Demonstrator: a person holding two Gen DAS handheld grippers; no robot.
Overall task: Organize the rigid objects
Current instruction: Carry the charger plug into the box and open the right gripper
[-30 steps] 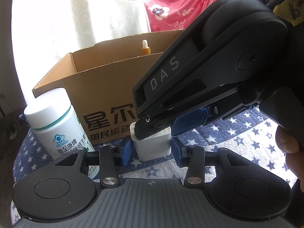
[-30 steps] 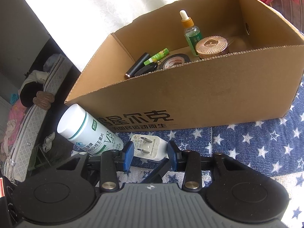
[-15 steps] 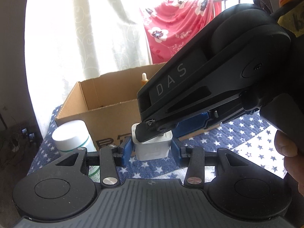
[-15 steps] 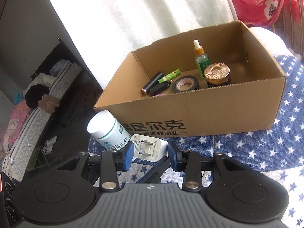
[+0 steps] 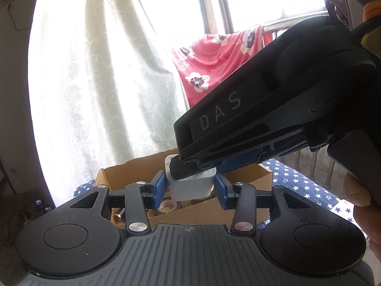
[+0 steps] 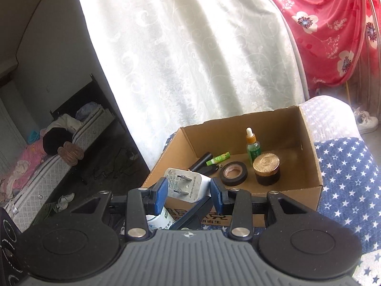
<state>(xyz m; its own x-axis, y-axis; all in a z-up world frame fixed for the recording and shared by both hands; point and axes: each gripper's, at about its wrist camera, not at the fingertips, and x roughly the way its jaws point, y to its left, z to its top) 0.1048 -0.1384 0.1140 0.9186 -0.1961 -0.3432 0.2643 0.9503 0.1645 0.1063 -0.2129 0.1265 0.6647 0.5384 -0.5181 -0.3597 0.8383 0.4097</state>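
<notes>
A white plug adapter (image 6: 184,184) with two metal prongs is pinched between both grippers and held in the air above the near left edge of the open cardboard box (image 6: 307,193). My right gripper (image 6: 187,191) is shut on it. My left gripper (image 5: 189,188) is also shut on the adapter (image 5: 190,189), from the opposite side, with the right gripper's black body (image 5: 273,109) crossing over it. The box (image 5: 247,211) lies below and beyond.
In the box are a dropper bottle (image 6: 252,145), a gold-lidded jar (image 6: 266,168), a black tape roll (image 6: 233,172), a green tube (image 6: 218,158) and a black stick (image 6: 200,160). A white pill bottle (image 6: 158,220) stands by the box's near left corner. Star-patterned blue cloth (image 6: 345,178) covers the surface.
Both grippers have risen together with the adapter, from the cloth beside the pill bottle to above the box's rim. The box now looks smaller and lower in both views.
</notes>
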